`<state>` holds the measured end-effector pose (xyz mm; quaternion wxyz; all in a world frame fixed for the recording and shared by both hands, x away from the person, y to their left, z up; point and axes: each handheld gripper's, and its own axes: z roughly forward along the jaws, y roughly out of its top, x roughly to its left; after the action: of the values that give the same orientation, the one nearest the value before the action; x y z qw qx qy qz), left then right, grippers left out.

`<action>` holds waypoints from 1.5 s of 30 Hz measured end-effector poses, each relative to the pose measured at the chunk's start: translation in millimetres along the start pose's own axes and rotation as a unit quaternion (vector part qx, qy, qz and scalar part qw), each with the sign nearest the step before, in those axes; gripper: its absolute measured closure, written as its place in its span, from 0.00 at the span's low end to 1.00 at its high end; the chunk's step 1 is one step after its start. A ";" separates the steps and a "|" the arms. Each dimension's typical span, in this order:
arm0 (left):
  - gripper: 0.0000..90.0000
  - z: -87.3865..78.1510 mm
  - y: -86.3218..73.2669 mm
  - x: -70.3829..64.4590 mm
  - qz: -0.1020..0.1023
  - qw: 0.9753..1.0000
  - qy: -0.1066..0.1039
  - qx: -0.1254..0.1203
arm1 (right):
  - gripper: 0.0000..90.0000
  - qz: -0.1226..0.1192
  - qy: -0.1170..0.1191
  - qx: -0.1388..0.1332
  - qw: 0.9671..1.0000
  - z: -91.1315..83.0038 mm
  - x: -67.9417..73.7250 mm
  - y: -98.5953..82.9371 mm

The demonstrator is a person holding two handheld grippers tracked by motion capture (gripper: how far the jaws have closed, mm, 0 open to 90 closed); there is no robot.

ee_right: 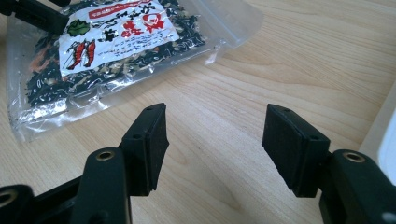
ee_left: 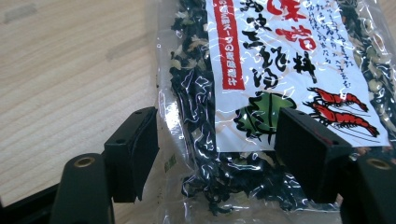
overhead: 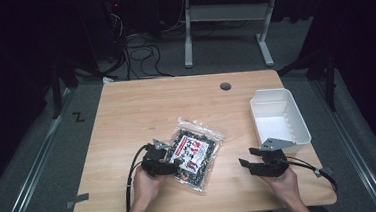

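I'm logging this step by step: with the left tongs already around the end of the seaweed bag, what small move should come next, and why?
Probably close the left tongs on the seaweed bag. In the left gripper view their jaws stand open on either side of the bag's near end, with the bag lying flat on the table. The right tongs are open over bare wood, and the white bin sits empty.

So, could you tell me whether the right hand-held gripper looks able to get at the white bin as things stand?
Probably yes: the right hand-held gripper is open, holds nothing, and sits just beside the white bin with only bare table between them.
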<state>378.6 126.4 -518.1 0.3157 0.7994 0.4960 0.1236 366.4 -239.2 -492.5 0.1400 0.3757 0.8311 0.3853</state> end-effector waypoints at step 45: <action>0.37 2.9 -8.8 -23.5 0.087 0.994 -0.064 0.012 | 0.50 -0.070 -0.023 0.001 0.997 1.2 -2.5 58.8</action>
<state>362.5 107.5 -523.1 0.3249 0.8498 0.4046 0.0930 399.0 -215.6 -449.6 0.1853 0.3255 0.8524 0.3648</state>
